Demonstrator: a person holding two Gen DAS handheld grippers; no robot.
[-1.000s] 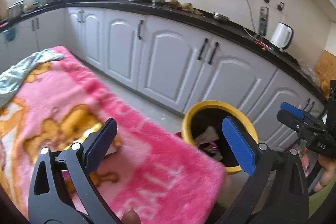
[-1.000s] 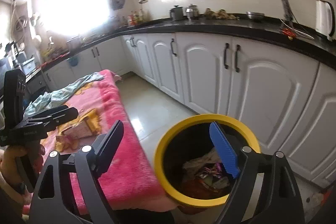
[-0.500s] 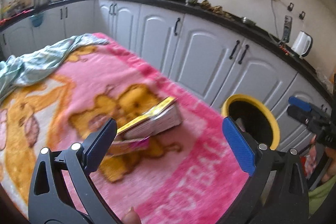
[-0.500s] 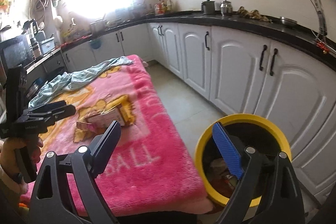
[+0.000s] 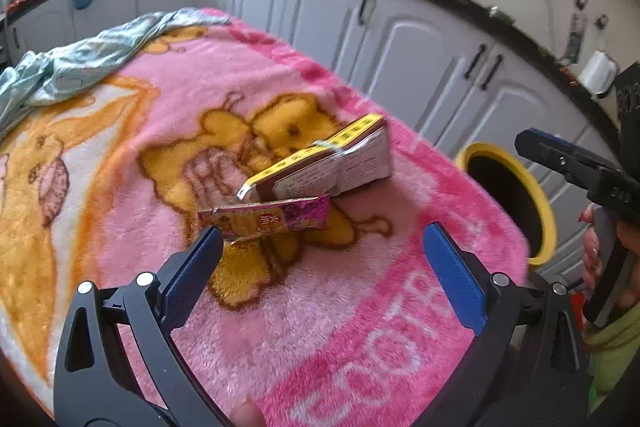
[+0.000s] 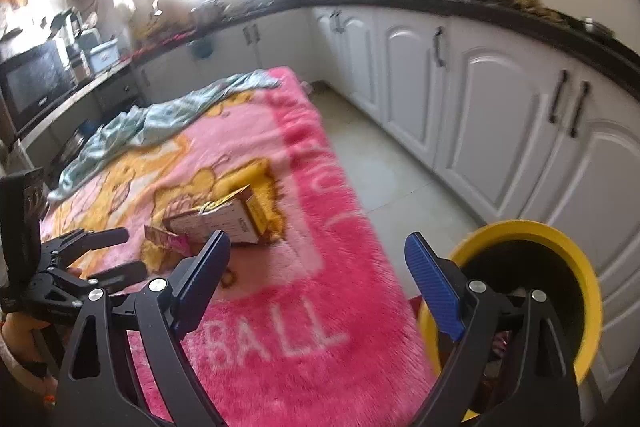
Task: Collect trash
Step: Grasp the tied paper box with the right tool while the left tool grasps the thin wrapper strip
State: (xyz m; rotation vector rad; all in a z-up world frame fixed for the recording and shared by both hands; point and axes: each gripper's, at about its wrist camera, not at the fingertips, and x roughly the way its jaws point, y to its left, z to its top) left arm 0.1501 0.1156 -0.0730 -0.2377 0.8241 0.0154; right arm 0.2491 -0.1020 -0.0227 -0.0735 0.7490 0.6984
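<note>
The left gripper (image 5: pixel 322 275) is hanging over the fluffy pink cartoon-print blanket (image 5: pixel 360 327), its blue-padded jaws gaping wide and holding nothing. Just beyond its fingertips a flattened yellow-edged cardboard carton (image 5: pixel 332 163) is lying against a crumpled pink foil wrapper (image 5: pixel 272 219). The right gripper (image 6: pixel 316 275) is likewise standing wide and empty beside the yellow-rimmed black trash bin (image 6: pixel 576 267), which is standing on the floor off the blanket's corner.

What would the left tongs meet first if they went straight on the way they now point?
Probably the pink snack wrapper, just ahead of the open left tongs; the flattened carton lies behind it. Depth is uncertain.
</note>
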